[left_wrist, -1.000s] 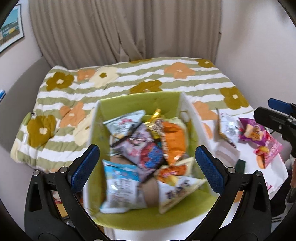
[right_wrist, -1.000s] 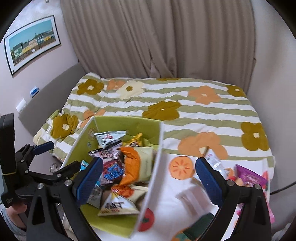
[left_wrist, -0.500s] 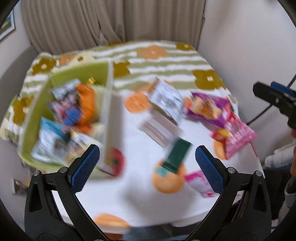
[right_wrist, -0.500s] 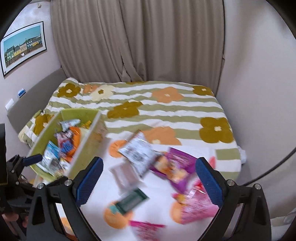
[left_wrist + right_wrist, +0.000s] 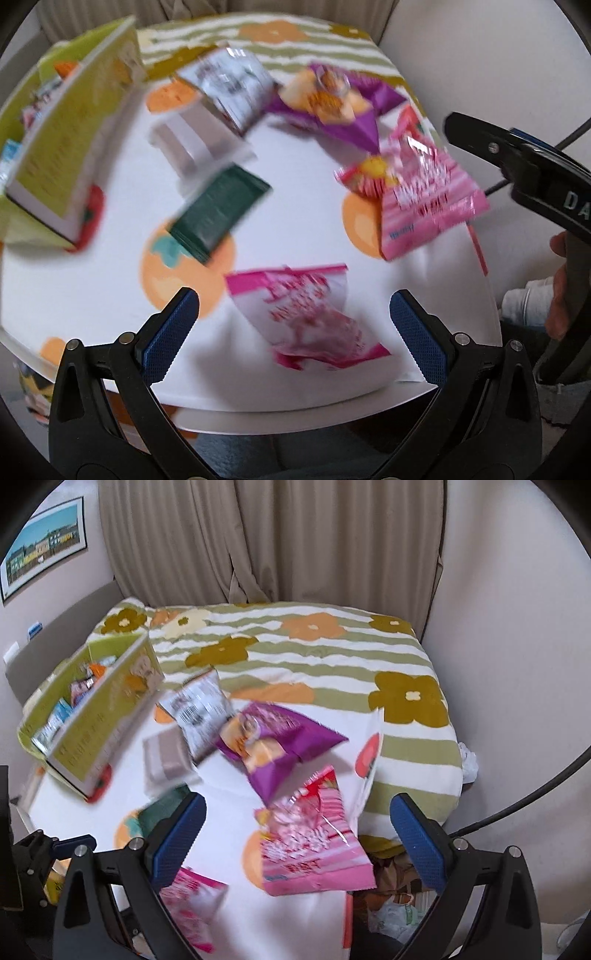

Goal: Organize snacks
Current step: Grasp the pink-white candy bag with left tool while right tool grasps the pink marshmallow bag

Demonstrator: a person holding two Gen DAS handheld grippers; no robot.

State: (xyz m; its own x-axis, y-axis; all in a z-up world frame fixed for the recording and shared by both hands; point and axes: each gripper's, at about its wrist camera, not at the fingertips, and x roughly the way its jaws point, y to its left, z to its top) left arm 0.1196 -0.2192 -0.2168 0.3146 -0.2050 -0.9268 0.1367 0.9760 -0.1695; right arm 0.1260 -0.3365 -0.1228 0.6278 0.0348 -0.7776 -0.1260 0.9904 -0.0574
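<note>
My left gripper (image 5: 294, 321) is open above a magenta and white snack bag (image 5: 306, 314) near the table's front edge. My right gripper (image 5: 297, 830) is open over a pink striped snack bag (image 5: 314, 845). Also on the white table (image 5: 92, 302) lie a purple chip bag (image 5: 273, 738), a silver and black bag (image 5: 197, 709), a grey and white packet (image 5: 166, 760) and a dark green packet (image 5: 218, 210). The green box (image 5: 103, 709) at the left holds several snacks.
A bed with a striped flower blanket (image 5: 314, 653) lies behind the table. Curtains (image 5: 277, 539) and a wall close the back. A hand (image 5: 557, 295) holds the right gripper's handle at the right. Bags and clutter (image 5: 391, 897) sit on the floor by the table's right edge.
Both views swung right and down, from the green box to the loose snacks on the table. Both grippers stayed open and now hover close over the pink bags.
</note>
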